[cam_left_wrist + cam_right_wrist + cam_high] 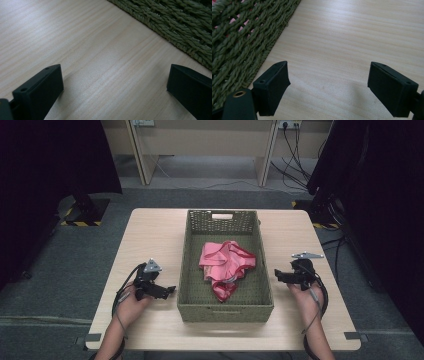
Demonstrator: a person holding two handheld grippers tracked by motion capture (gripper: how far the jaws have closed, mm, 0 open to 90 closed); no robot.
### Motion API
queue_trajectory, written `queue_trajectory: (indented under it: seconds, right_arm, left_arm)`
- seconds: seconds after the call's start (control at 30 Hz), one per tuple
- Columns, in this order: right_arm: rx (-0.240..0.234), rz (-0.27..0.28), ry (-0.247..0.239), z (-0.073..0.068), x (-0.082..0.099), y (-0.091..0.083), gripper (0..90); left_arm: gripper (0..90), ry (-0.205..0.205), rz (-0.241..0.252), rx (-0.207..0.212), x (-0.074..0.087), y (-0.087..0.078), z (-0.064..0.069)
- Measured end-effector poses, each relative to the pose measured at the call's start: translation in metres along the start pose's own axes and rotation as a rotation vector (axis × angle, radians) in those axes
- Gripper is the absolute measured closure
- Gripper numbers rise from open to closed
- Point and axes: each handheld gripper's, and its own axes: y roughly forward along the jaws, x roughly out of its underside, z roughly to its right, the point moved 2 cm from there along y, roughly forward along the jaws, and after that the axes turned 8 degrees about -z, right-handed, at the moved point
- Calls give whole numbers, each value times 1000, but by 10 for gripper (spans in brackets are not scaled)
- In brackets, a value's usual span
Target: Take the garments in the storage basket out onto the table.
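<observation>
A green woven basket (190,265) stands in the middle of the wooden table (150,230), and a crumpled pink and red cloth (225,265) lies inside it. My left gripper (170,291) rests on the table just left of the basket, its jaws wide apart over bare wood (113,75), with the basket wall (180,27) just ahead. On the other side, my right gripper (277,274) sits close to the basket's right wall (239,47). Its jaws stand open with only table between them (328,87). Pink cloth shows through the weave there.
Desk legs and trailing cables (295,165) run along the floor beyond the table. Dark curtains (380,195) hang at both sides, with black stands at their feet. Bare wood lies to the left and right of the basket.
</observation>
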Motion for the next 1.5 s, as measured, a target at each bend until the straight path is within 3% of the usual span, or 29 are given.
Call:
queue_trajectory:
  seconds: [0.37, 0.57, 0.8, 1.17, 1.5]
  right_arm:
    - [-12, 29, -7, -1, -5, -11, 190]
    - [-16, 21, 6, -7, -9, -17, 185]
    - [-22, 58, 11, -11, -12, -23, 211]
    - [-36, 65, 1, -19, -18, -30, 220]
    - [-44, 89, 21, -27, -24, -37, 220]
  left_arm:
    - [0, 0, 0, 0, 0, 0, 0]
    - [0, 0, 0, 0, 0, 0, 0]
    - [0, 0, 0, 0, 0, 0, 0]
    - [0, 0, 0, 0, 0, 0, 0]
    - [0, 0, 0, 0, 0, 0, 0]
